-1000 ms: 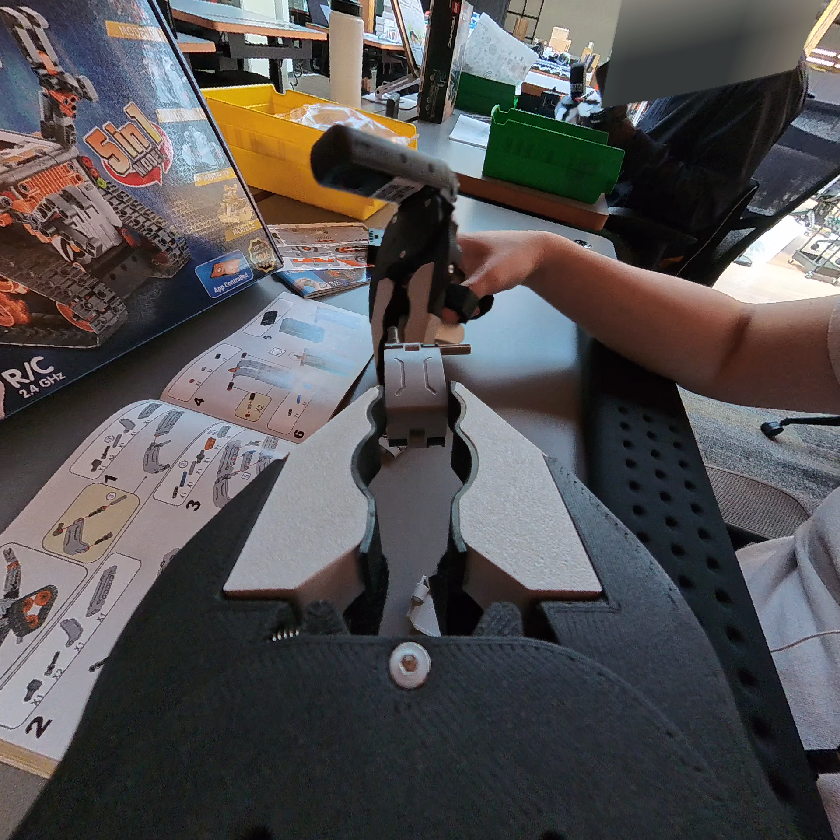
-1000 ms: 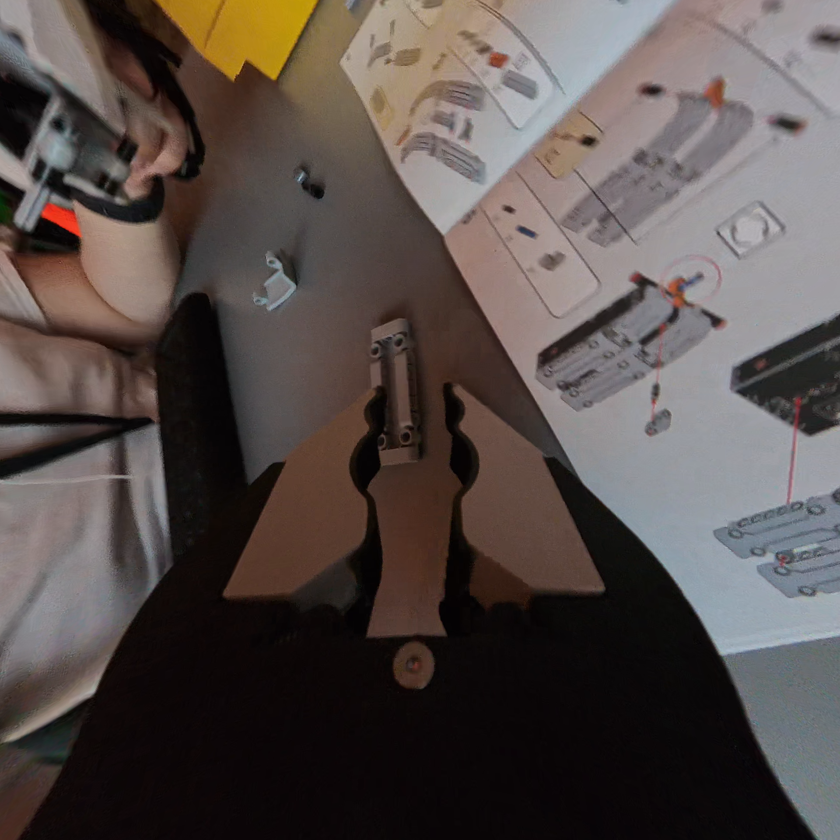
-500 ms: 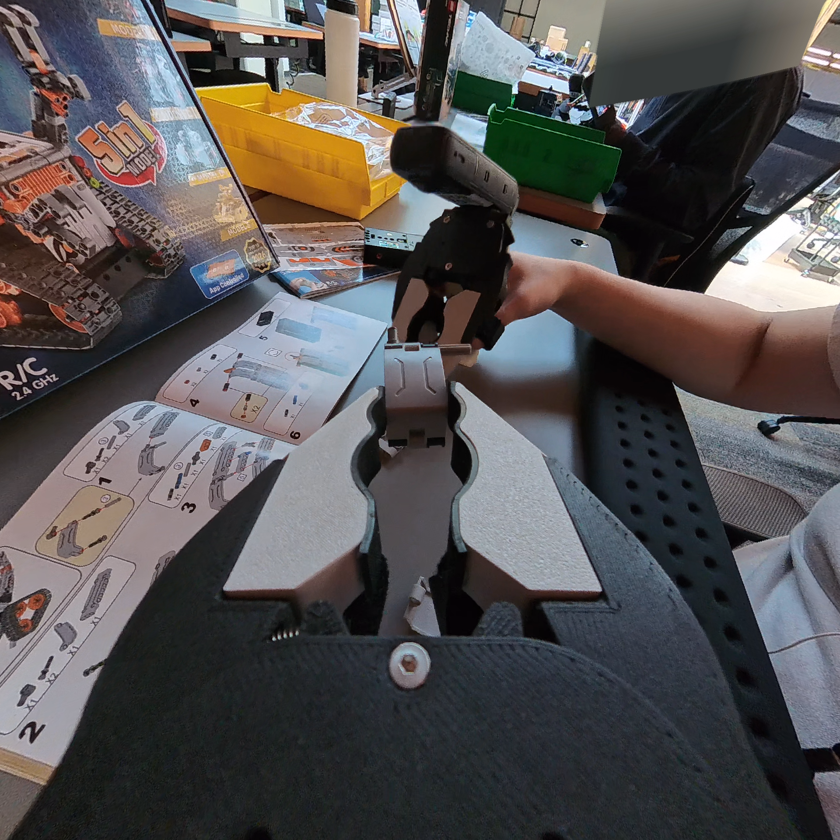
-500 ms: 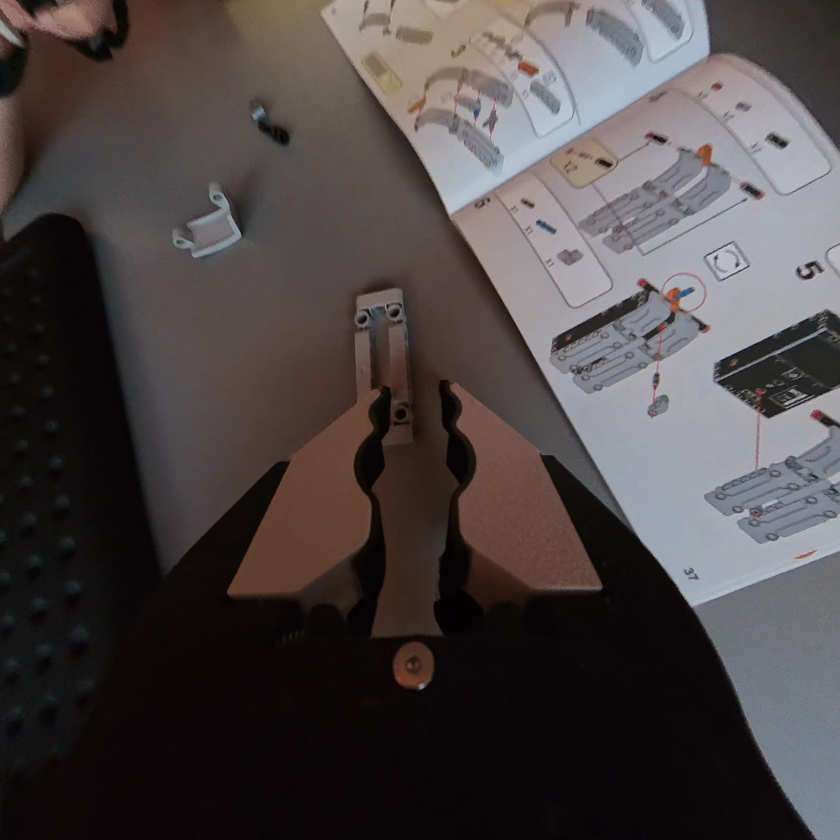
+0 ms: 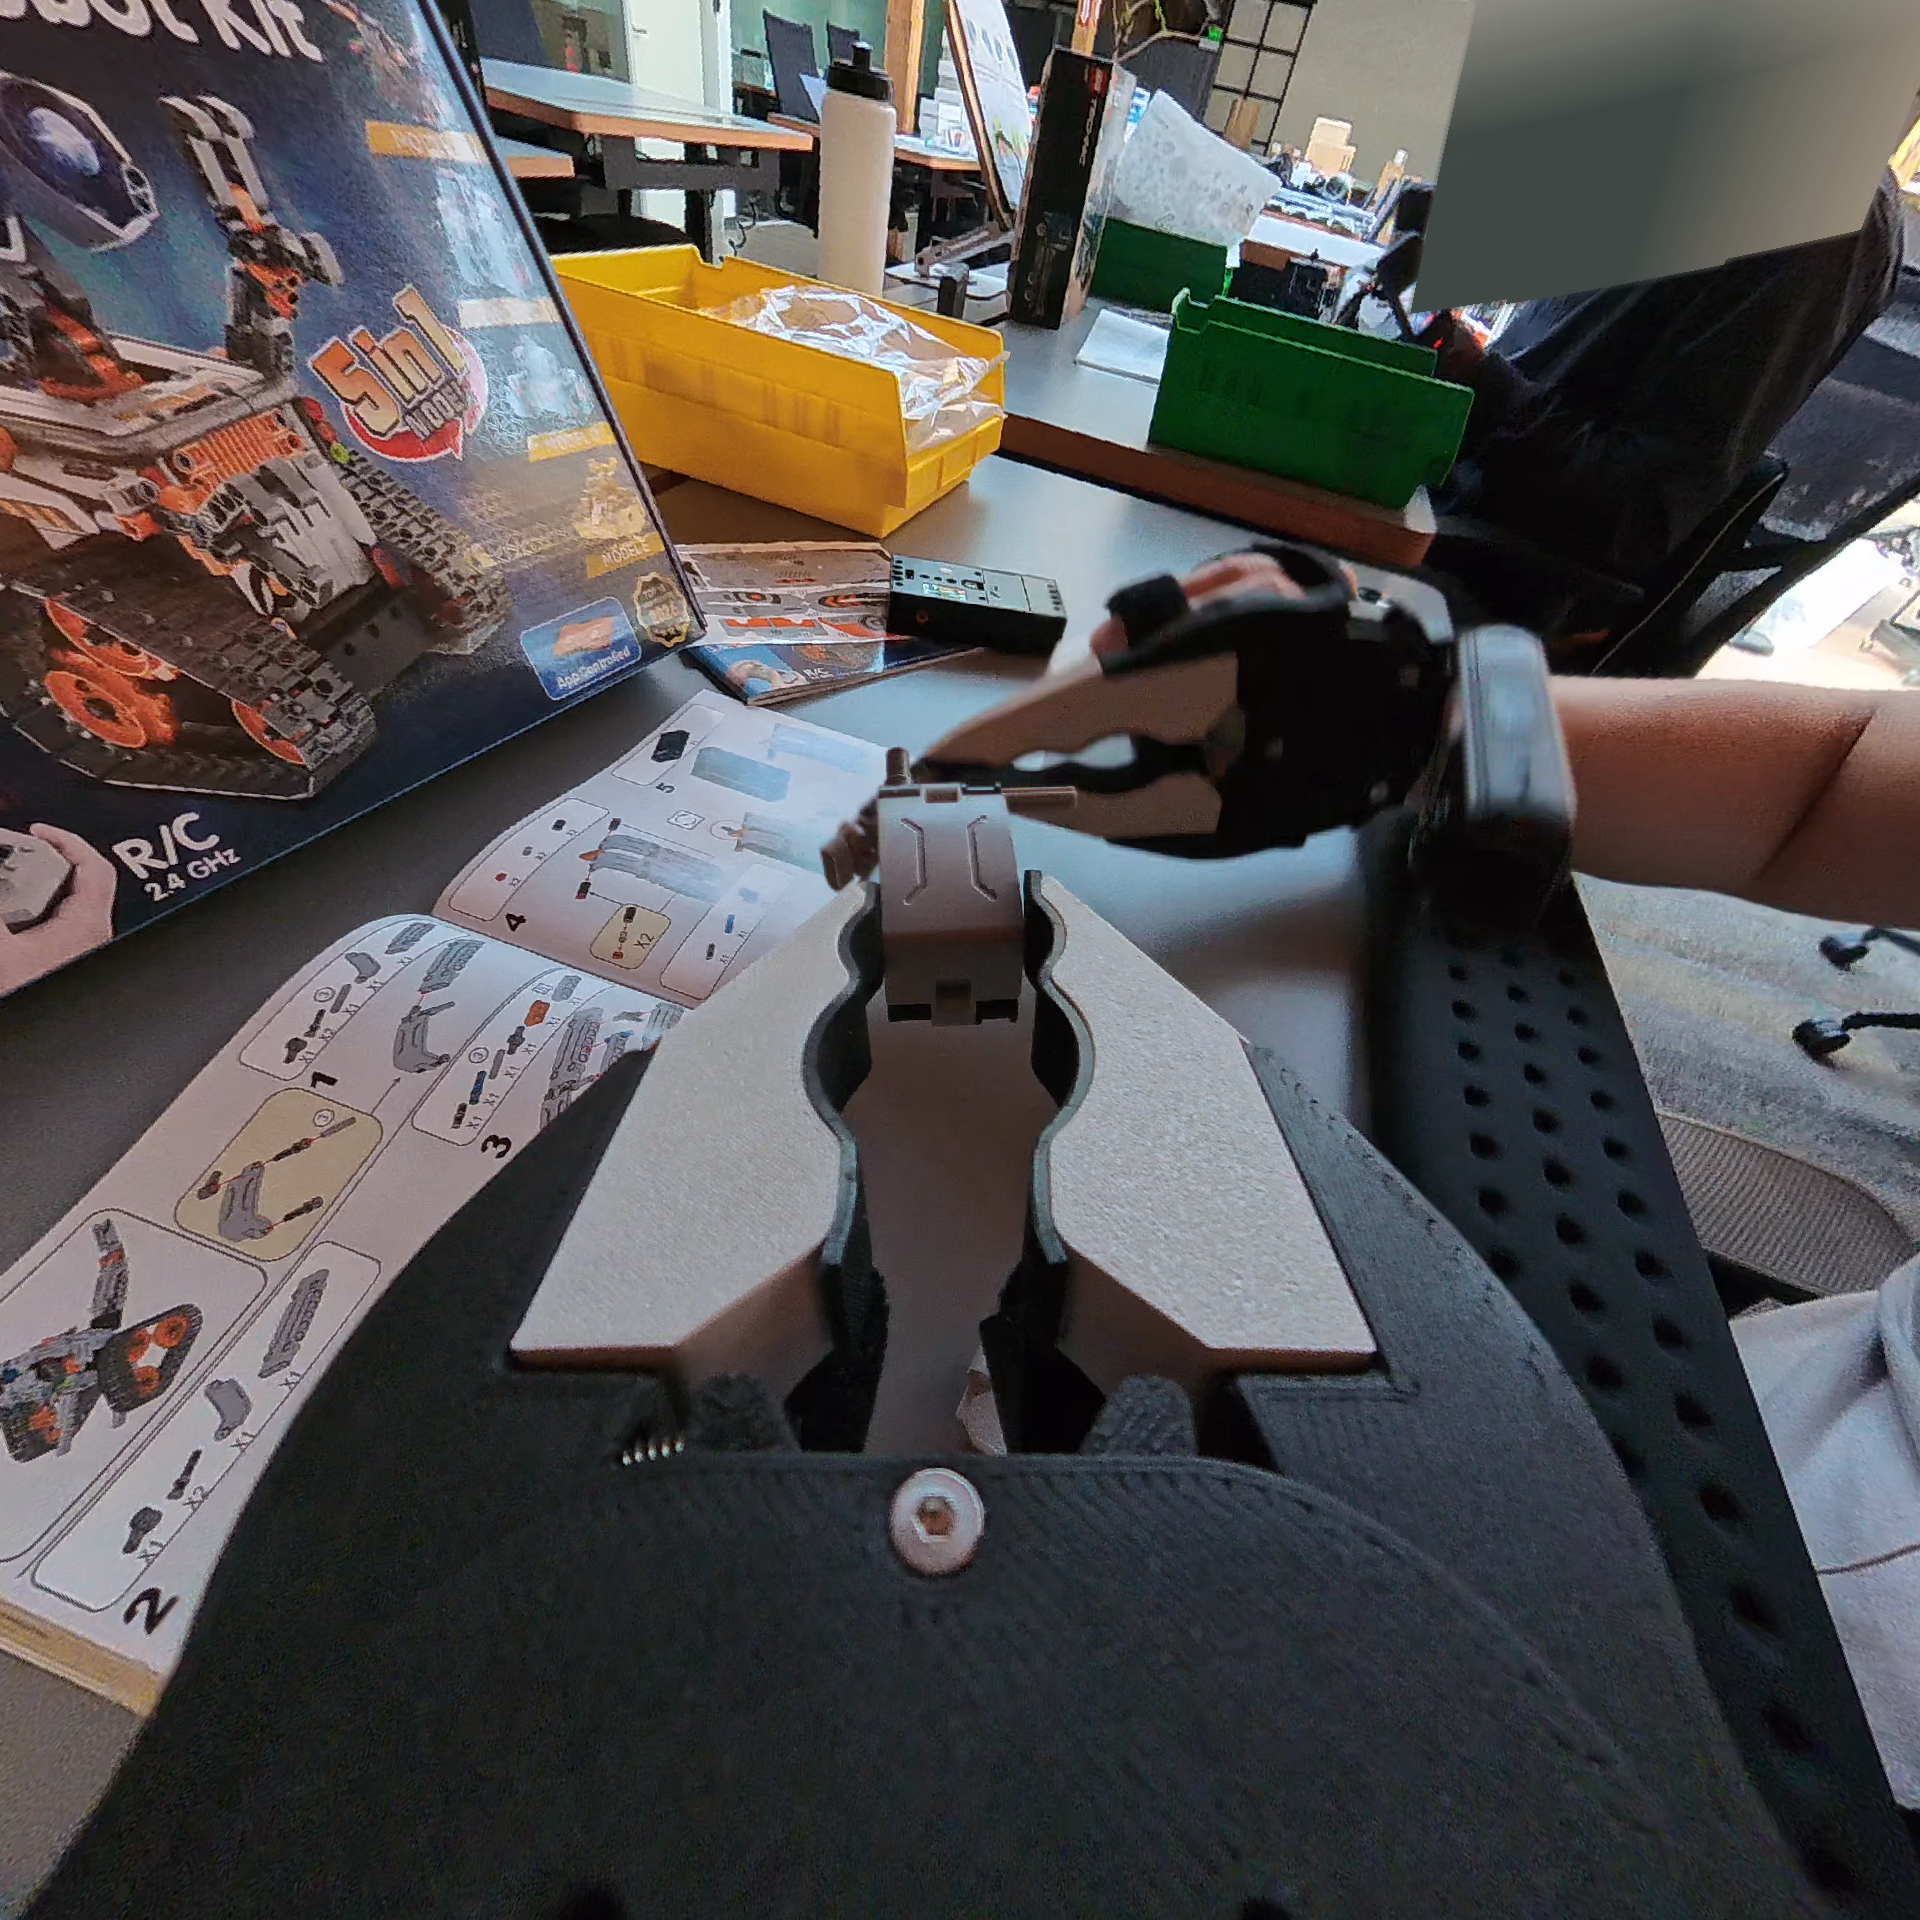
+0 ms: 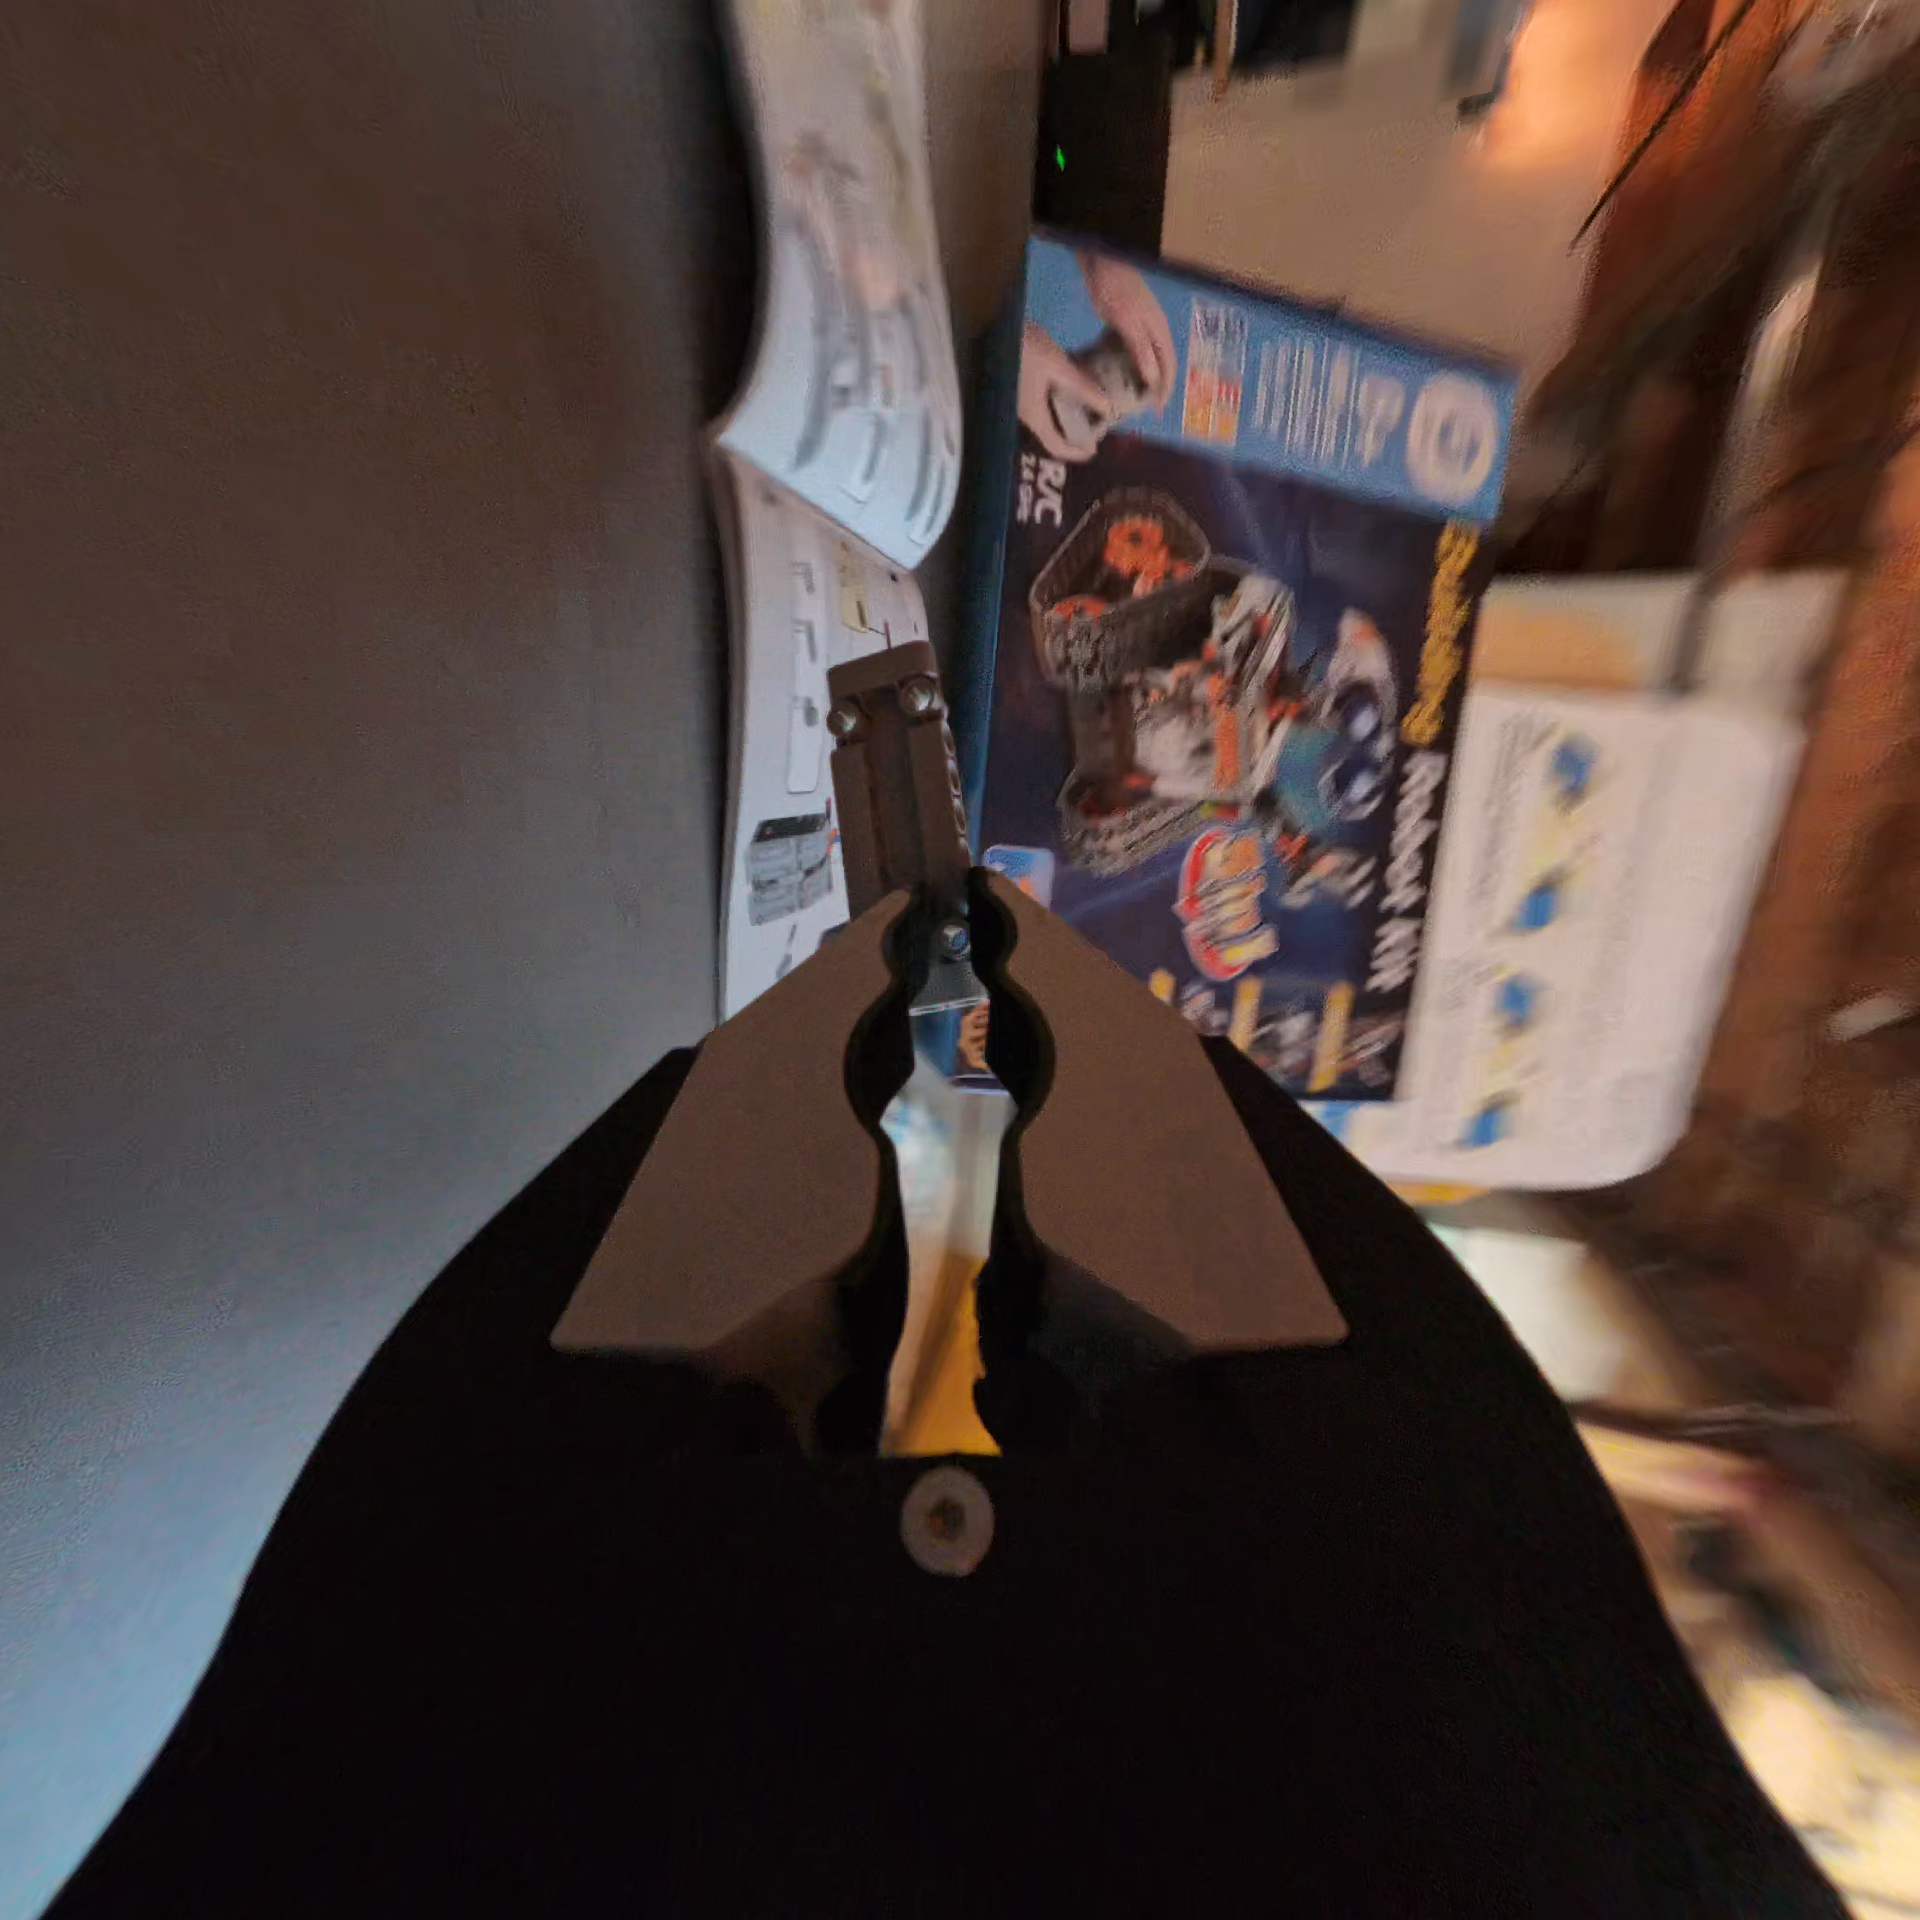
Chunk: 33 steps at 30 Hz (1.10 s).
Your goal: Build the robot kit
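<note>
My left gripper [image 5: 948, 899] is shut on a grey curved block piece [image 5: 945, 873] and holds it upright above the table. My right gripper [image 6: 951, 904] is shut on a long grey beam with pin ends [image 6: 894, 769]. In the left wrist view the right gripper [image 5: 930, 762] lies on its side, coming in from the right. Its tips are just above the top of the grey block piece. I cannot tell whether the beam touches the piece. A person's bare arm [image 5: 1714, 790] holds the right gripper.
An open instruction booklet [image 5: 343, 1091] lies on the grey table, with a tall blue kit box [image 5: 260, 468] behind it. A black module [image 5: 977, 608], yellow bin [image 5: 790, 384] and green bin [image 5: 1299, 405] stand farther back. A black perforated pad [image 5: 1538, 1143] runs along the right. Across from one pair of fingers to the other is roughly 15 cm.
My right gripper shut on the grey beam that lay on the table, lifted it, turned on its side and came to the top of the left gripper's piece. The left gripper stayed still.
</note>
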Motion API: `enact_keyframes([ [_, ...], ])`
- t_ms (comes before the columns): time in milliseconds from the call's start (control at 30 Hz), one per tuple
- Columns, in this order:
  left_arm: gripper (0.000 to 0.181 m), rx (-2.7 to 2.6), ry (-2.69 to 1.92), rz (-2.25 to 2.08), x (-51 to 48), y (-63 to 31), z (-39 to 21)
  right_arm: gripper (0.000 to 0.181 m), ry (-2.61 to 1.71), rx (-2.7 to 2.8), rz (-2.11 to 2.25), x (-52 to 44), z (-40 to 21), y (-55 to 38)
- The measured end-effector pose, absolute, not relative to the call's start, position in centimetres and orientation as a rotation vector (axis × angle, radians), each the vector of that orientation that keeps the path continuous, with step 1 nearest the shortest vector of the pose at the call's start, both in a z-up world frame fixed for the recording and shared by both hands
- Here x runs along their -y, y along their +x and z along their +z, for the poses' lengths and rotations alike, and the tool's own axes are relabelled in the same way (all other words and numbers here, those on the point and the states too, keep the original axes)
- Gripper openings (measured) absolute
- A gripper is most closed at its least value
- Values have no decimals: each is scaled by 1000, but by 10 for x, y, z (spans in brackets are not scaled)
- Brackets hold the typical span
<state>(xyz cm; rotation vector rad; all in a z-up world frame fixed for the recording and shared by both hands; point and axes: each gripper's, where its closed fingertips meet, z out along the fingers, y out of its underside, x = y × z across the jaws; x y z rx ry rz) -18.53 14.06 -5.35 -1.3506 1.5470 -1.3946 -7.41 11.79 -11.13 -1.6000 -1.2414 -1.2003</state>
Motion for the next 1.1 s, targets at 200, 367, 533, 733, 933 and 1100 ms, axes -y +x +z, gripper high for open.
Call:
enact_keyframes([
  [200, 25, -1512, -1342, -1393, -144, -187, -48, 6, -1354, 1472, -1391, -106, -138, -91],
  [367, 25, -1486, -1379, -1414, -150, -186, -50, 13, -1482, 1513, -1206, -91, -162, -95],
  [533, 25, -1492, -1392, -1409, -150, -185, -54, 17, -1682, 1298, -853, -84, -155, -105],
  [733, 25, -1476, -1400, -1434, -152, -185, -54, 58, -2117, 789, 186, -96, -158, -101],
  [933, 24, -1482, -1433, -1449, -154, -185, -58, 54, -2205, 791, 361, -99, -175, -83],
  [1100, 24, -1480, -1420, -1439, -154, -187, -54, 45, -2177, 748, 380, -98, -175, -77],
])
